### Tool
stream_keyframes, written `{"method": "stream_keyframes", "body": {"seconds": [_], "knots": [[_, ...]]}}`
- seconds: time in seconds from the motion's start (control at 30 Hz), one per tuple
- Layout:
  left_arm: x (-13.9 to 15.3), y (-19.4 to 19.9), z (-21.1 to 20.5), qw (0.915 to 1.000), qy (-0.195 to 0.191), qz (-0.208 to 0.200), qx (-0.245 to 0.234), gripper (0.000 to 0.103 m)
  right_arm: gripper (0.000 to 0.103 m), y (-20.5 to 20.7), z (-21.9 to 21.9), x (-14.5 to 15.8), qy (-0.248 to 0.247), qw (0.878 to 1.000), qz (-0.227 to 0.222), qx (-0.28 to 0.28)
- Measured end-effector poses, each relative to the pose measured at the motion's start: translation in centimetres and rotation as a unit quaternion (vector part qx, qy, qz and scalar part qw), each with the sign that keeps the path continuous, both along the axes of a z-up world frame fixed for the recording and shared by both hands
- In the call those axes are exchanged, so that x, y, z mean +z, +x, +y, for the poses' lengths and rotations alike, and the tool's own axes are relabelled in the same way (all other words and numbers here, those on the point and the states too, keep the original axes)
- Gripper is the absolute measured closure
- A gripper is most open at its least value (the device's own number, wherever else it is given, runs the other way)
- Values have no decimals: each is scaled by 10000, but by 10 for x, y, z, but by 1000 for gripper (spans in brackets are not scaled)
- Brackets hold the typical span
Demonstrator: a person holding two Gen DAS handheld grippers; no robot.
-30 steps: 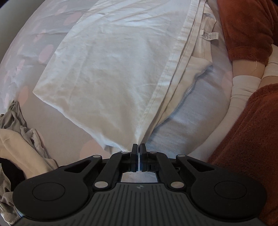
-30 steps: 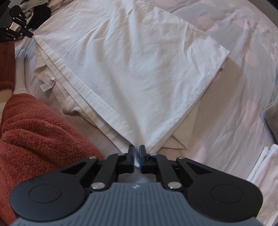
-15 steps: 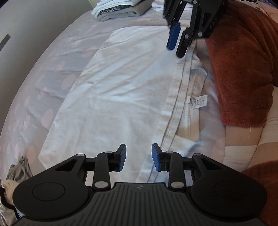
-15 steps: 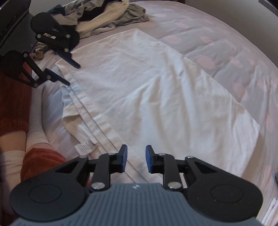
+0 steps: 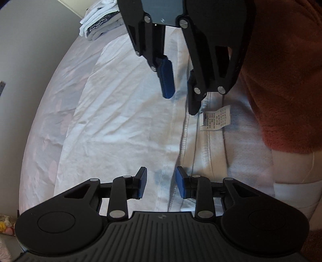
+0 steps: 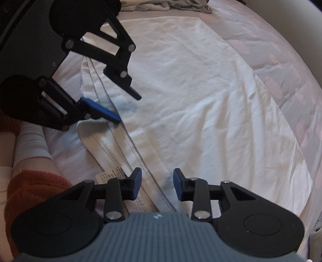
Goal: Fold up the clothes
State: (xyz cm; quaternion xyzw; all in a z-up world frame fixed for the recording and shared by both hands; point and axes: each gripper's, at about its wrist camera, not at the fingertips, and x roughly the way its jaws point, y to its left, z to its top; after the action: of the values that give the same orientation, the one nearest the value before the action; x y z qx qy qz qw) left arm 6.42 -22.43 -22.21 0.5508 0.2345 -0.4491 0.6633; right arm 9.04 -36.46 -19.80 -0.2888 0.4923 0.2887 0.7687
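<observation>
Left wrist view: the left gripper is hovering wide open with nothing in it, its blue pads sitting either side of the stitched hem of the white garment. That garment is lying folded flat on the bed sheet, and I'm using its care label as the landmark here. The hem is running just left of the label, and the right gripper is coming in from above, just up and left of the label, also spread open and empty. A stack of folded laundry is sitting well beyond the label, at the far edge. The rust fleece sleeve is filling the side right of the label.

Right wrist view: the right gripper is open about as wide as it goes, holding nothing, straddling the same hem just right of the care label. The left gripper is further along the hem past the label, fingers apart, 1 blue pad nearly touching the cloth. Unfolded clothes are piled well beyond.

My take on doing this bit well: both grippers are lining up on the hemmed edge for the next fold, so I'd be pinching all the stacked layers at once, not just the top one, keeping the 2 grips level along the hem, and lifting evenly so the panel isn't skewing or dragging wrinkles across
</observation>
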Motion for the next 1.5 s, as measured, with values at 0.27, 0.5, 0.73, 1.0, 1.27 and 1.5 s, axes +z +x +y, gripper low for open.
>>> {"method": "stream_keyframes", "body": {"seconds": [0.27,0.5,0.73,1.0,1.27,1.5], "knots": [[-5,0,-2,10000,-17,-38,-54,84,82,4,-2,-7,117,9998,142,-86],[-6,-7,0,9998,21,-41,-174,103,100,10,-13,-4,543,9977,282,-300],[2,-5,4,9995,98,209,-199,103,100,17,-29,-2,1303,9863,886,-486],[0,6,8,9978,284,589,-64,103,102,21,-21,-12,1188,9845,1240,-347],[31,19,17,9971,-126,721,229,89,96,21,-52,18,2041,9725,542,-985],[82,85,36,9836,-1007,705,1320,83,61,35,-121,52,2924,9218,-282,-2531]]}}
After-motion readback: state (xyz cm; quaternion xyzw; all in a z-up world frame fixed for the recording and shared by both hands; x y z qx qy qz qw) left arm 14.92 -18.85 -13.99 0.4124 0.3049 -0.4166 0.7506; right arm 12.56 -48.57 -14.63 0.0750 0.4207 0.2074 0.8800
